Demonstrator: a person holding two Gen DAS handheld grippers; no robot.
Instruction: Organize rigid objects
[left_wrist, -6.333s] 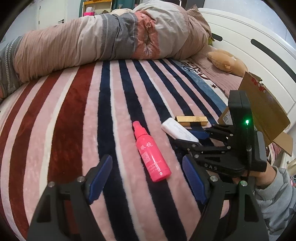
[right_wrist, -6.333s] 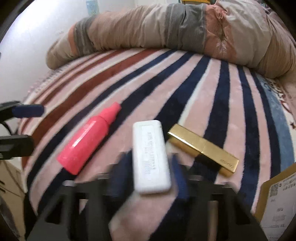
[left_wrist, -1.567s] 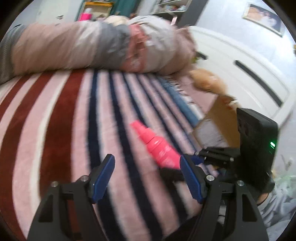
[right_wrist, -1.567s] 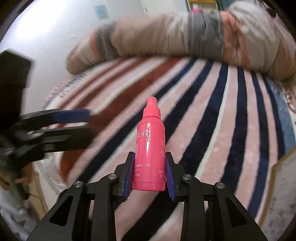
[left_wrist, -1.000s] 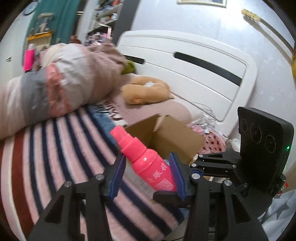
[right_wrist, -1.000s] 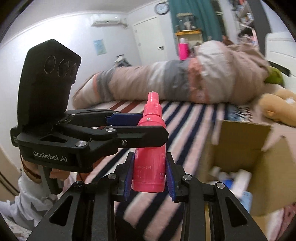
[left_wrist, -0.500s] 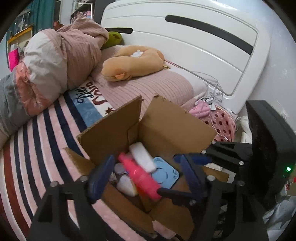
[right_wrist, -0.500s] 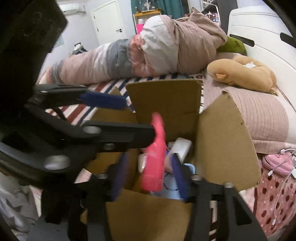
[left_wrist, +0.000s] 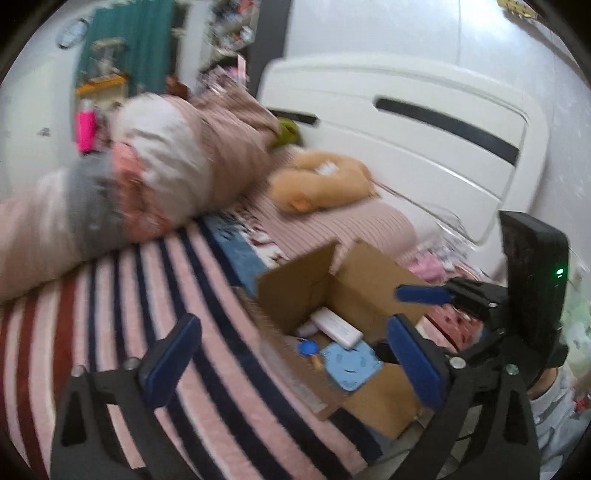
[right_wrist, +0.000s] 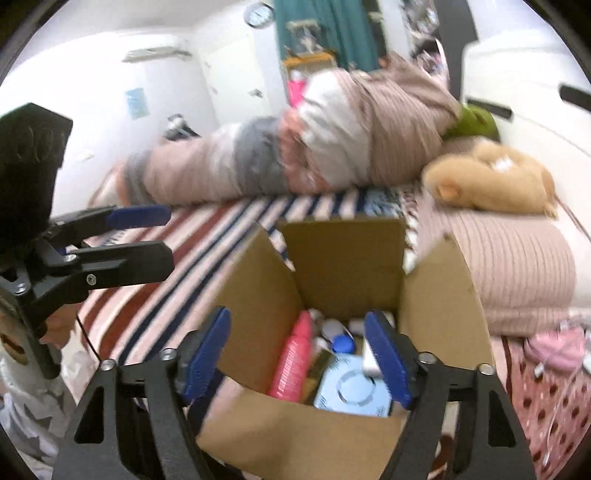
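The pink spray bottle (right_wrist: 293, 360) leans inside the open cardboard box (right_wrist: 255, 306), cap up.

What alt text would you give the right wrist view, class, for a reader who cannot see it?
The open right gripper hangs over a cardboard box on a striped bed, a pink bottle lying inside among other small items. The left gripper is open at the left.

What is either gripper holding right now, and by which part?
Nothing. The left gripper and right gripper have just opened and are empty; the pink bottle lies in the cardboard box.

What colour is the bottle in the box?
Pink; the bottle shows best in the right wrist view.
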